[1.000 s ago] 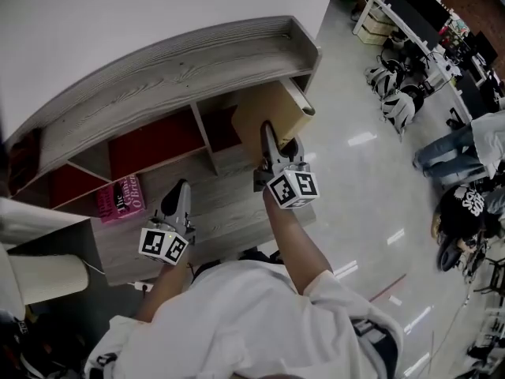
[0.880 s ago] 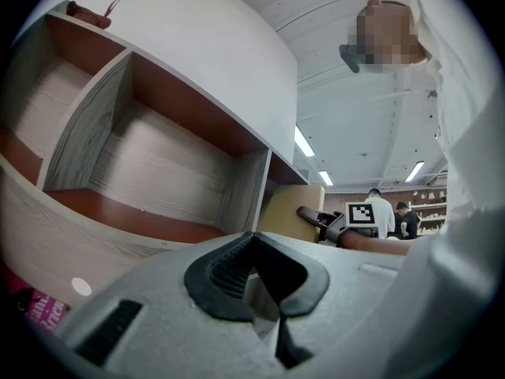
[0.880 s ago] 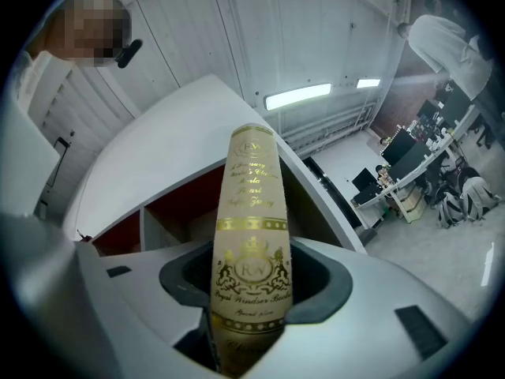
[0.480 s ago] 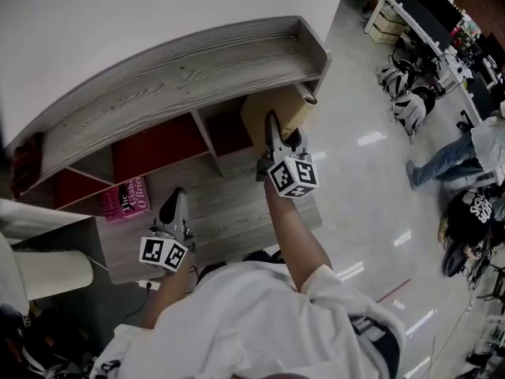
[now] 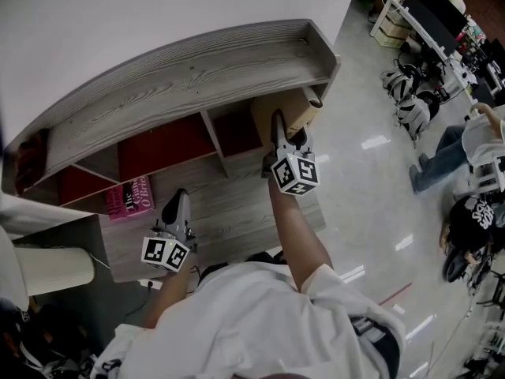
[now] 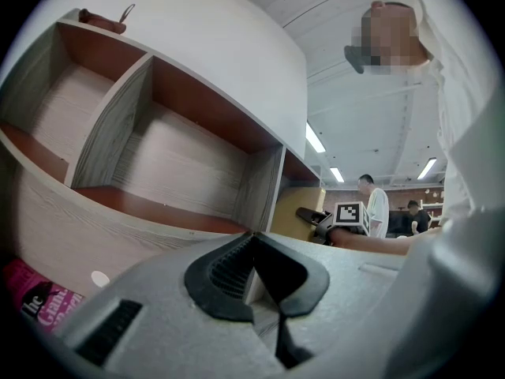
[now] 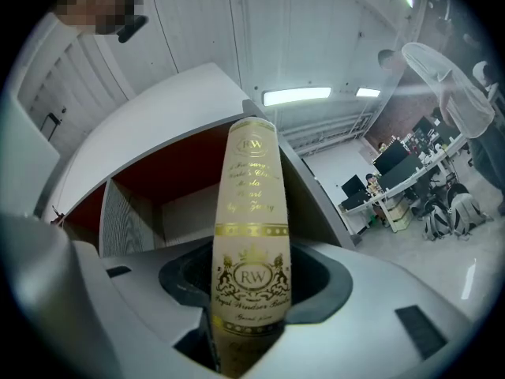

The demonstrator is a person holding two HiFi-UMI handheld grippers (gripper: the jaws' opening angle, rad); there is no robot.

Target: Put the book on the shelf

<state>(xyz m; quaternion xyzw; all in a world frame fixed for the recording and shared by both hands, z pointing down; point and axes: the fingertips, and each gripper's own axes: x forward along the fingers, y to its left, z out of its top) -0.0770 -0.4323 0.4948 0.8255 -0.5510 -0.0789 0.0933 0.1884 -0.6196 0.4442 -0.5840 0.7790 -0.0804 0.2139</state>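
**Book held at the right end of the shelf, not yet let go**

We judge the task to be in its placing step. The right gripper (image 5: 278,125) has its jaws clamped on the book (image 5: 272,105), a tan volume with gold lettering on the spine. In the right gripper view the book stands upright between the pads, spine towards the camera. From the head view, it sits at the mouth of the right-end compartment (image 7: 177,204) of the shelf (image 5: 181,77). We cannot tell how far inside it is, or whether its lower edge rests on the board.

The left gripper (image 5: 180,200) hangs over the near ledge (image 5: 229,208), well apart from the book. Its jaws are closed together on nothing. A pink book (image 5: 126,198) lies flat at the left of that ledge, untouched.

As we read it, the next move calls for a straight push away from us. The book must stay upright and clear of the compartment's side walls until it is seated. Only then should the right jaws part and draw back without tipping it.
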